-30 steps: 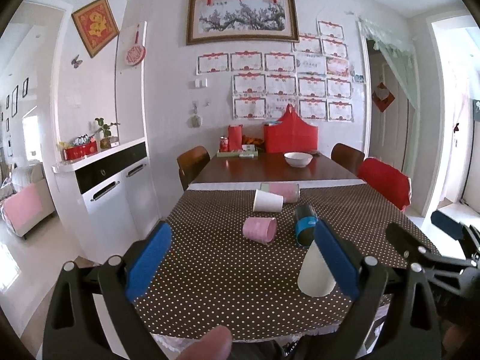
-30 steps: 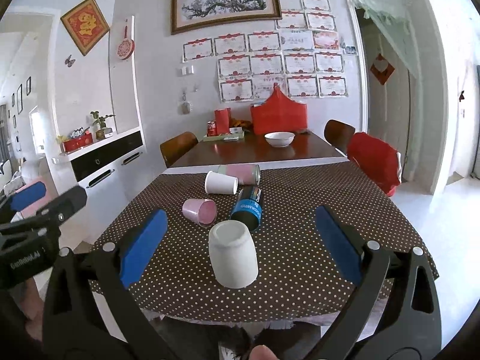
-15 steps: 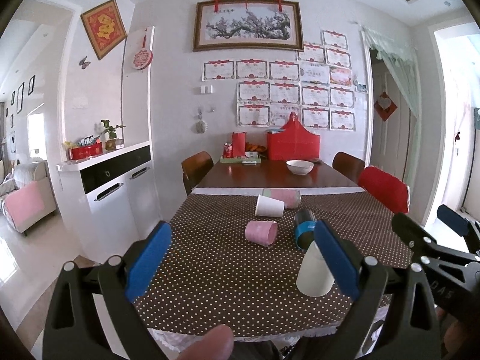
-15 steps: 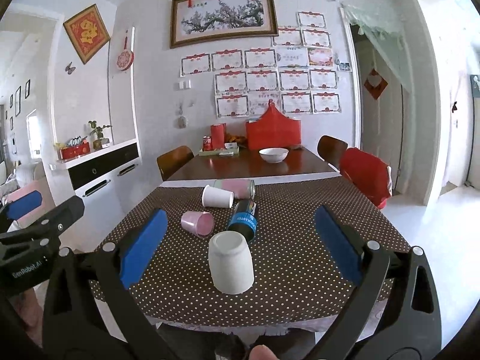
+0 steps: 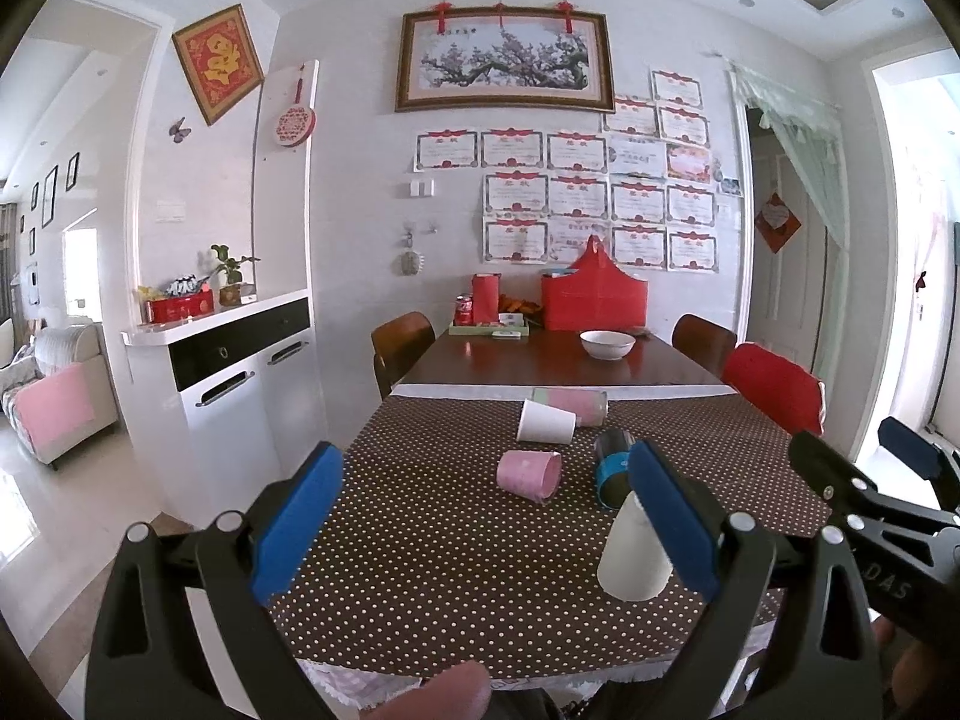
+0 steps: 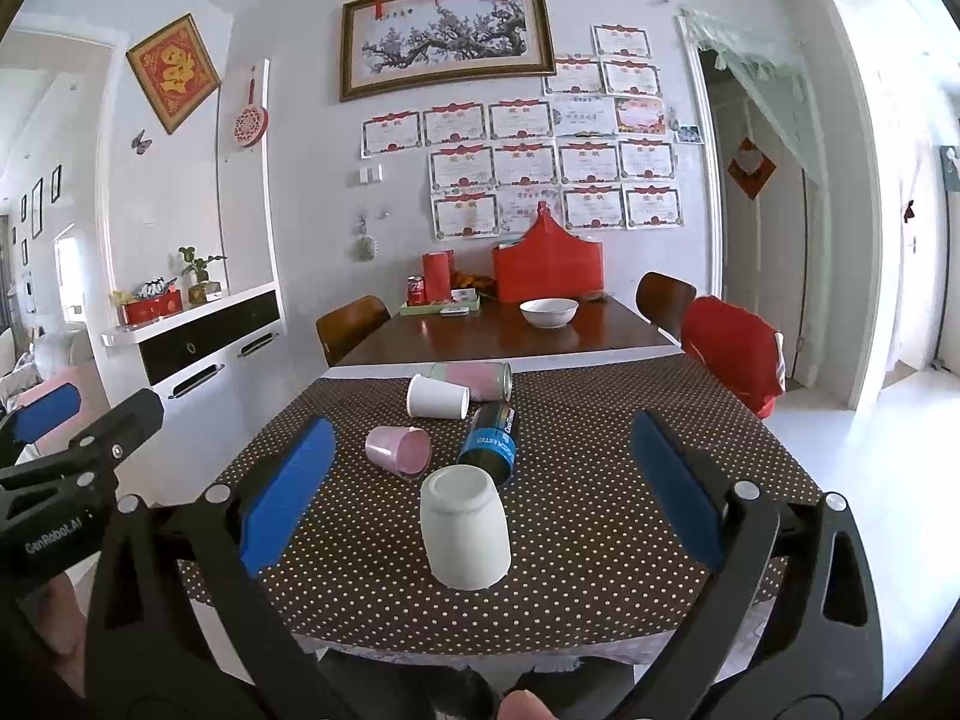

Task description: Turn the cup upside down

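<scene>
A white cup [image 6: 465,531] stands upside down near the front edge of the dotted brown tablecloth [image 6: 600,510]; in the left wrist view it [image 5: 630,558] is partly behind my right finger. A pink cup [image 6: 399,450], a blue and black cup [image 6: 489,443], a white paper cup [image 6: 437,397] and a pink tumbler [image 6: 474,379] lie on their sides behind it. My left gripper [image 5: 486,525] and right gripper [image 6: 477,495] are both open, empty and held back from the table's front edge.
A white bowl [image 6: 548,312], a red bag [image 6: 547,267] and a soda can [image 6: 415,291] sit on the far bare wood. Chairs [image 6: 729,354] stand at both sides. A white sideboard [image 5: 222,372] is at the left.
Both grippers have drawn back and tilted up a little, so the table sits lower and farther in both views. The cups have not moved.
</scene>
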`<state>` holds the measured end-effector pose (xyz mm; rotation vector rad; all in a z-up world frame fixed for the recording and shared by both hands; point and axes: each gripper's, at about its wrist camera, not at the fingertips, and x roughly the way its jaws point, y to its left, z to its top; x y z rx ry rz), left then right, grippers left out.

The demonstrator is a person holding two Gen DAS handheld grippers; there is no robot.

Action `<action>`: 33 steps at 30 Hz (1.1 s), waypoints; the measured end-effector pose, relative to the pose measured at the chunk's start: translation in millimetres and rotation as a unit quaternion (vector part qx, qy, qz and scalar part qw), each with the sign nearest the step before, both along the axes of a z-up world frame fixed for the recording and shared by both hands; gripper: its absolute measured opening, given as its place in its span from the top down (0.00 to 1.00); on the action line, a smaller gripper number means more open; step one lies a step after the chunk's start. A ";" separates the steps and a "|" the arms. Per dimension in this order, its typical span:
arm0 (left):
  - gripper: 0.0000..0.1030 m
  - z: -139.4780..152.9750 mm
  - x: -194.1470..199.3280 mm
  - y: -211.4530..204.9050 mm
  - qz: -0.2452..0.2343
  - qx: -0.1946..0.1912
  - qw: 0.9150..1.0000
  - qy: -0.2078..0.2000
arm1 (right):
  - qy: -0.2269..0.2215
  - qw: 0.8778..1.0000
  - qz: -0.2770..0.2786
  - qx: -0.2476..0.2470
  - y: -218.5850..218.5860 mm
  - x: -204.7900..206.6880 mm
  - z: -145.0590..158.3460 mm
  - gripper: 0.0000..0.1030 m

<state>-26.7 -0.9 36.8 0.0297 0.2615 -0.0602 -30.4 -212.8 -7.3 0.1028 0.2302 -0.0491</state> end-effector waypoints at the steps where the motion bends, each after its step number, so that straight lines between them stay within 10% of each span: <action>1: 0.08 0.1 0.0 0.2 0.000 0.000 1.000 0.000 | 0.000 1.000 0.000 0.000 0.0 0.1 0.0 0.06; 33: 0.08 3.5 2.4 5.9 0.009 -0.001 1.000 -0.007 | 0.010 1.000 0.005 0.009 -2.9 5.6 -6.8 0.06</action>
